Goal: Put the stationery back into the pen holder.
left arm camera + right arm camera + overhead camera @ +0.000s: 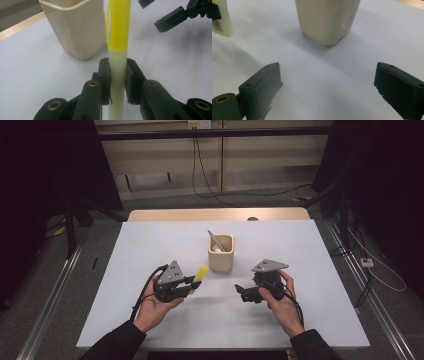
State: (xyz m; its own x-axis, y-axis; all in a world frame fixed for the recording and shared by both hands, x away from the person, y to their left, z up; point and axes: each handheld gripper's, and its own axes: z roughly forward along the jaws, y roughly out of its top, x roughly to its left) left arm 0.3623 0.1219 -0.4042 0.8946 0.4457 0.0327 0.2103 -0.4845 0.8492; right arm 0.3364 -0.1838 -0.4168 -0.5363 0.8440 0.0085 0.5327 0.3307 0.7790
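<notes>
A highlighter (201, 272) with a yellow cap and a cream body is pinched between the jaws of my left gripper (192, 282), which is shut on its body. In the left gripper view the highlighter (119, 30) points up past the jaws toward a cream cup (77, 27). That cup (221, 254) stands mid-table, with a grey pen (215, 240) leaning inside it. My right gripper (240, 292) hovers to the cup's lower right, open and with nothing between its jaws. In the right gripper view the cup (327, 20) stands ahead and the highlighter's cream end (220, 20) is at the top left.
The white tabletop (150, 250) spreads around the cup. A wooden table edge (215, 214) runs along the far side. Dark stands and cables (210, 190) lie on the floor beyond it.
</notes>
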